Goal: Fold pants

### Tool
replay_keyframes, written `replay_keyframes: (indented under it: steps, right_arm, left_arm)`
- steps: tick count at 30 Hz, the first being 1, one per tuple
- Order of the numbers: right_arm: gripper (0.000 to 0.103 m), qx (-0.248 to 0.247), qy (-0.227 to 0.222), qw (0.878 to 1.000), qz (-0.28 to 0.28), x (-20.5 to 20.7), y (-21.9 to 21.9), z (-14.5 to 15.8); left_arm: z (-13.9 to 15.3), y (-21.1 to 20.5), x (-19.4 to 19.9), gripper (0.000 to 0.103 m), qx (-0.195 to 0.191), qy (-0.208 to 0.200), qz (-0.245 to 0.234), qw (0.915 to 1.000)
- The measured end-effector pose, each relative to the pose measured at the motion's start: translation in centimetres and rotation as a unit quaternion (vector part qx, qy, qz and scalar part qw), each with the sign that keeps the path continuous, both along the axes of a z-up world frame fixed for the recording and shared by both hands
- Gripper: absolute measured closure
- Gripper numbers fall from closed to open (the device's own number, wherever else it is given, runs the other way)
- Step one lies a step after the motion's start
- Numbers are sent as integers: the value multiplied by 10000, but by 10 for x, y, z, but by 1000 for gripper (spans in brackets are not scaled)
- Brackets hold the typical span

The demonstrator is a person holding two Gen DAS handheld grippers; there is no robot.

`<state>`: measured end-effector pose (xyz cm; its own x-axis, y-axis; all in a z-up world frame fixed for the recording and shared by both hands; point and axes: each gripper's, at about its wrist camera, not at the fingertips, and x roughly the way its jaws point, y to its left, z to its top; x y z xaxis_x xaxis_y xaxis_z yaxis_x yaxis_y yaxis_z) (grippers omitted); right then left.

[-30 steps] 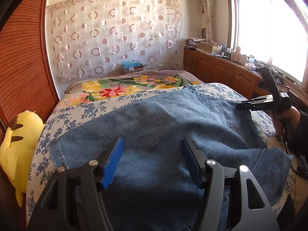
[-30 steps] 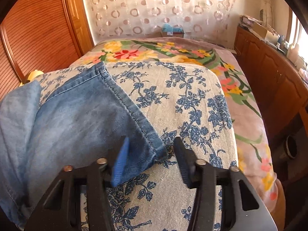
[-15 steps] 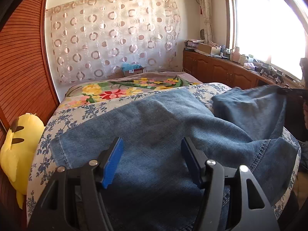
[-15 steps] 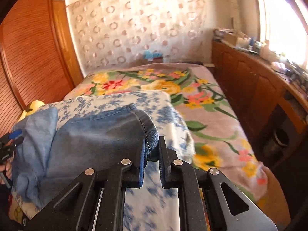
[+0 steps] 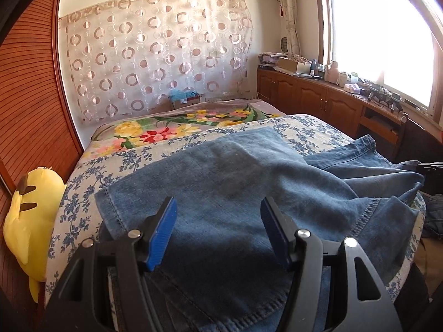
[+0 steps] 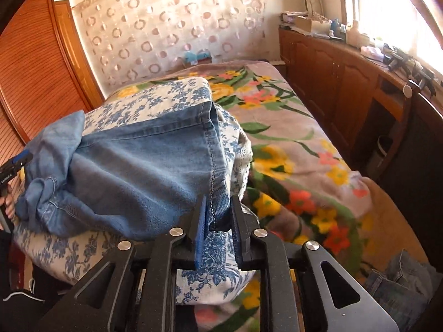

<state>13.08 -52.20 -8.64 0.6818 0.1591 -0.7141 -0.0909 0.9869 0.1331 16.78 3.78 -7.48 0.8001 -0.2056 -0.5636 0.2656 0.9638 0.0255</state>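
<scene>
My right gripper (image 6: pixel 218 221) is clamped on the hem corner of the jeans (image 6: pixel 144 171), lifted off the blue-flowered cover (image 6: pixel 155 99) near its right edge. The denim bunches toward the left edge, where what looks like my other gripper (image 6: pixel 13 163) just shows. The floral blanket (image 6: pixel 293 149) lies beyond.

A small strip of white lettering is showing on the black body of the left gripper (image 6: pixel 12 166) at the left edge of the right wrist view, but it is staying too small and blurred to read. A label on the box (image 5: pixel 186 100) against the far wall is likewise appearing illegible.
</scene>
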Motion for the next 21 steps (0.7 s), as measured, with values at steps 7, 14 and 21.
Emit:
replay_keyframes:
  steps: [7,14,21]
  right_arm:
    - [70,25,-539,9981,289,-5,34,19]
    - [66,145,-560,9936,966,-4,97,9]
    - [65,-18,-344,9928,1146,-3,115,-11]
  left_arm:
    - [7,-10,-30,41,1,64,-85,9999]
    - [2,-49,-52,41,-161,281,-562,9979]
    - [4,-106,-61,41,-294,456,-1231,9909]
